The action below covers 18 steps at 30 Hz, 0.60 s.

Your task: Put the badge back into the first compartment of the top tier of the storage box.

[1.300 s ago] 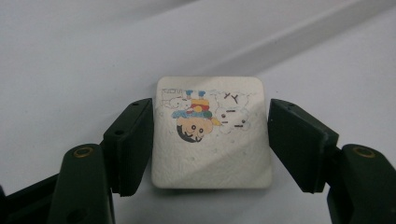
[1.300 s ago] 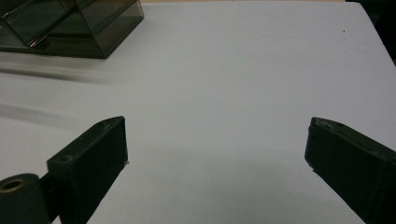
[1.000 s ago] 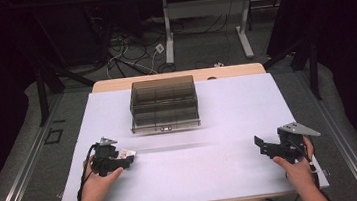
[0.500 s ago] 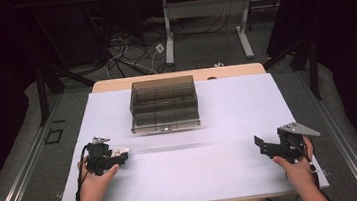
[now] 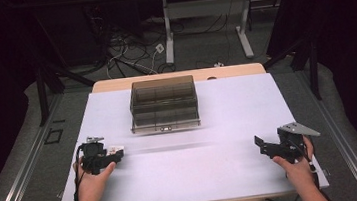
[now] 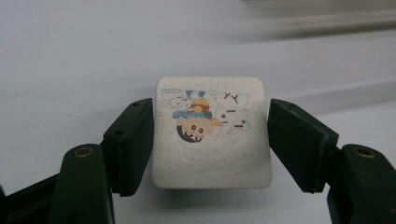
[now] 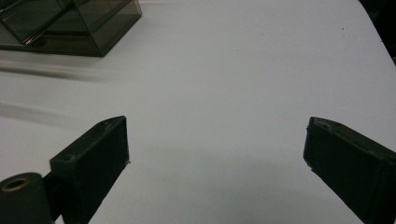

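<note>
Your left tool [image 6: 210, 140] near tabletop's [image 5: 229, 125] left edge: jaws narrow around small white card [image 6: 212, 133] (cartoon print upside down); left jaw touching card edge, right jaw just beside, slight gap. Your right tool [image 7: 215, 158] near right edge: jaws wide, holding nothing. Smoky clear box [image 5: 164, 104] at tabletop's far middle, well apart from both.
</note>
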{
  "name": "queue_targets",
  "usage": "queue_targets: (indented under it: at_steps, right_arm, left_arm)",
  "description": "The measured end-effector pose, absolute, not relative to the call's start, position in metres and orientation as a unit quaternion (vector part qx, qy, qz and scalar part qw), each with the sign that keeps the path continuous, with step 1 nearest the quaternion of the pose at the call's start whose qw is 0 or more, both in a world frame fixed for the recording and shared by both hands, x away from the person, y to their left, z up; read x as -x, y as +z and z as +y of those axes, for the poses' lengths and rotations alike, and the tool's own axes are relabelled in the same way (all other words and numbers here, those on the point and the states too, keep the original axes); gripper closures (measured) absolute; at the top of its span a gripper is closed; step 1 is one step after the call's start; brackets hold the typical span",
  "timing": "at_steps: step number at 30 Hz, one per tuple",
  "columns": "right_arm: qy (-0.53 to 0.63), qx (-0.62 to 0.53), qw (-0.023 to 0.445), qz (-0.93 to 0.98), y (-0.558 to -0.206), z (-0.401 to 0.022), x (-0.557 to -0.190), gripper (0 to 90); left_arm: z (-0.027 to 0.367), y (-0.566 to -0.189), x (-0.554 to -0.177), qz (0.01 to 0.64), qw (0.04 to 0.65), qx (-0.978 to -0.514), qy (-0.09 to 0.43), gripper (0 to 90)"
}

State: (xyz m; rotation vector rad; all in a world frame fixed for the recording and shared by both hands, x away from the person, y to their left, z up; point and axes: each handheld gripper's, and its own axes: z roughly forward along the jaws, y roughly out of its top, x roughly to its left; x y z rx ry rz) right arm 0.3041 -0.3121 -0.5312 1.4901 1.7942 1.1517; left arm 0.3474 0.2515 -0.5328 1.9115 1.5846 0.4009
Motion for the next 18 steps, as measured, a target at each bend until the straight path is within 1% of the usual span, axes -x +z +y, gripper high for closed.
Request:
queue_targets:
  at_steps: [18]
  right_arm:
    - [0.431,-0.551,0.268,0.663,-0.531,-0.311,-0.304,6.4]
  left_arm:
    - [0.255,-0.52,-0.356,0.609,0.335,-0.703,0.152,33.2]
